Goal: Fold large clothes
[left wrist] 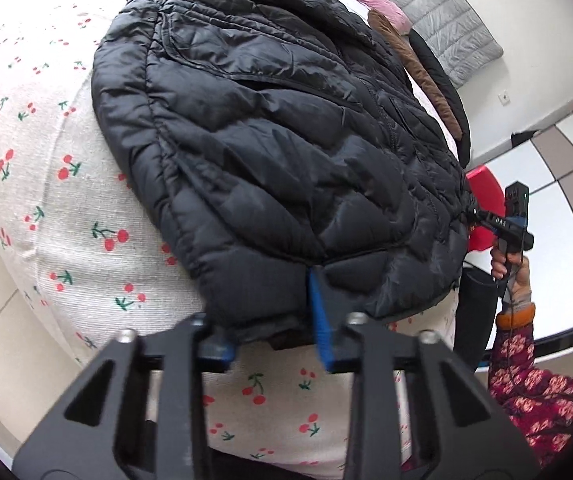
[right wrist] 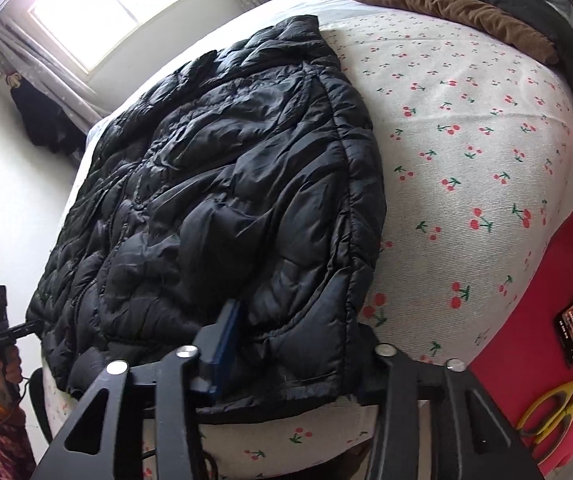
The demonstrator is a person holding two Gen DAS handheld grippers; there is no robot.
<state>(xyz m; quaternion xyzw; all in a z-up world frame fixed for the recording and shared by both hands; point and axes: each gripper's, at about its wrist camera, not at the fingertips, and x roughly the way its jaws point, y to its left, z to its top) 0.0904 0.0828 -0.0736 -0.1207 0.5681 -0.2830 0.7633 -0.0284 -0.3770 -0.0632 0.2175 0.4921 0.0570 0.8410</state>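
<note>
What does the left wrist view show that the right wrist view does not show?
Only the left wrist view: a grey quilt against the far wall and a wall socket. Only the right wrist view: a window, yellow scissors and a red box. Both: the black jacket on the cherry sheet.

Left claw (left wrist: 274, 320) and right claw (right wrist: 290, 352) both seemingly spread apart

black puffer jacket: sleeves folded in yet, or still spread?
Folded in. The black puffer jacket lies as a compact slab on the cherry-print sheet, no sleeve sticking out sideways. Bottom fold not yet made.
</note>
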